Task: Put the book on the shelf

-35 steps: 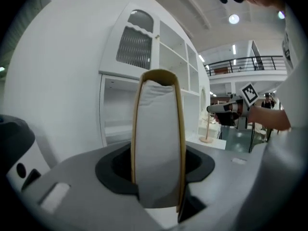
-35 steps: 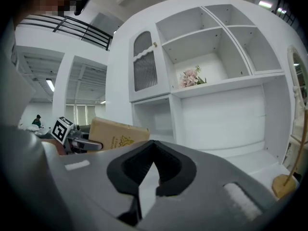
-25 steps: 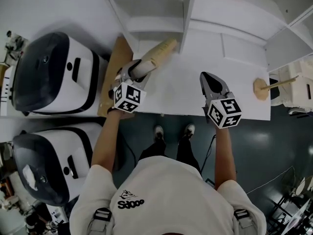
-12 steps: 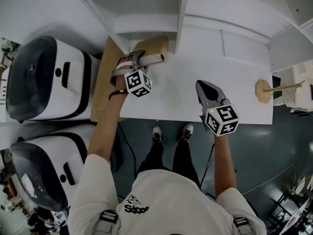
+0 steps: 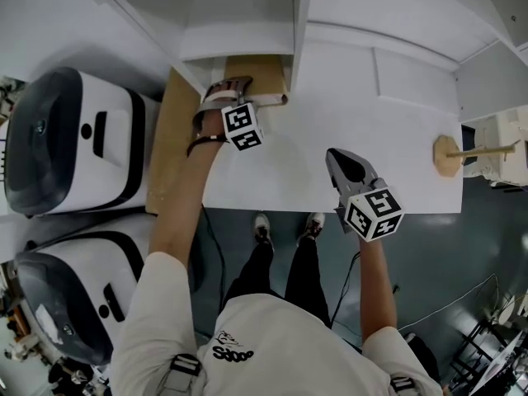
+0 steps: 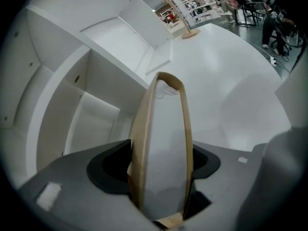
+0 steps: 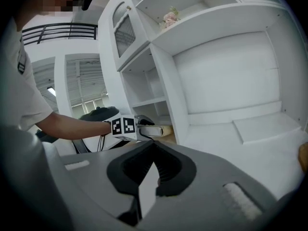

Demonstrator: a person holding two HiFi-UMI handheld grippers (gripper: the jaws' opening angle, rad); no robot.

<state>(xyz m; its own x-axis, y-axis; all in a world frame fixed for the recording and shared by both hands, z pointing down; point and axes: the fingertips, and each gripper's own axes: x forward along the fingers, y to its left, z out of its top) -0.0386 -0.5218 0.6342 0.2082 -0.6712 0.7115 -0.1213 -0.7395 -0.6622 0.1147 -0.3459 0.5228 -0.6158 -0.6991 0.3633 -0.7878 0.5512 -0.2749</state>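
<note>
The brown-covered book point(image 5: 257, 74) lies at the mouth of the lowest compartment of the white shelf unit point(image 5: 239, 15), its white page edge facing the table. My left gripper point(image 5: 243, 96) is at the book's near end. In the left gripper view the book point(image 6: 161, 143) stands between the jaws with its covers bulging apart. The jaws are opening, and dark gaps show beside both covers. The compartment point(image 6: 91, 119) lies just ahead on the left. My right gripper point(image 5: 346, 167) hovers shut and empty over the table's front part. From it I see the book point(image 7: 161, 129) and the left gripper point(image 7: 144, 126).
A white table point(image 5: 379, 139) runs in front of the shelf. A wooden stand with a peg point(image 5: 450, 151) sits at its right end. A wooden board point(image 5: 169, 139) leans at the left. Two black-and-white machines point(image 5: 74, 139) point(image 5: 74, 304) stand on the left.
My left gripper has carried the book forward to the shelf's lower compartment, and the book has turned from a slant to squarely facing the opening. The right gripper has drifted slightly toward me.
</note>
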